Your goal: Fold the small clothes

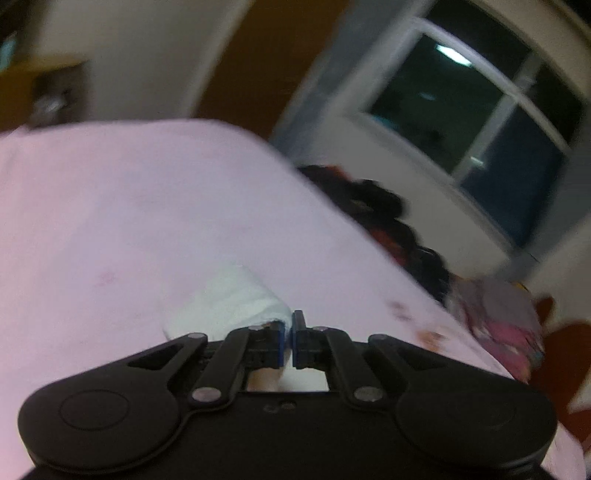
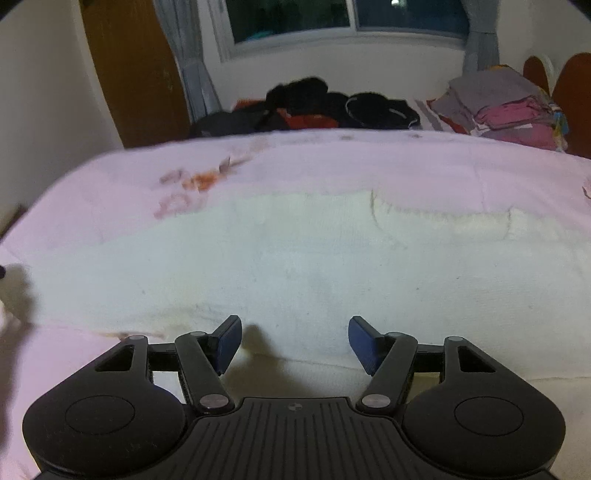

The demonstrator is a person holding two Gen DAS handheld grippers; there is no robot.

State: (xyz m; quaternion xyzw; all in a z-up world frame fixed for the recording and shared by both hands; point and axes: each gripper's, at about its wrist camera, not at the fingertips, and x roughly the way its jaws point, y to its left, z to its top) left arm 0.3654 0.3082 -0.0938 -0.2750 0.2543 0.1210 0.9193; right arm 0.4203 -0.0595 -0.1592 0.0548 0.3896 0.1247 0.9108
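A white small garment [image 2: 295, 258] lies spread flat across the pink bed sheet [image 2: 332, 162] in the right wrist view. My right gripper [image 2: 293, 343] is open and empty, just above the garment's near edge. In the left wrist view my left gripper [image 1: 290, 332] is shut on a bunched corner of the white garment [image 1: 229, 299], lifted a little above the pink sheet [image 1: 110, 221]. The view is blurred by motion.
A heap of dark clothes [image 2: 314, 107] lies at the far edge of the bed under the window [image 2: 347, 14]. A stack of folded pink and grey clothes [image 2: 506, 103] sits at the far right. A brown door [image 2: 133, 74] stands at the left.
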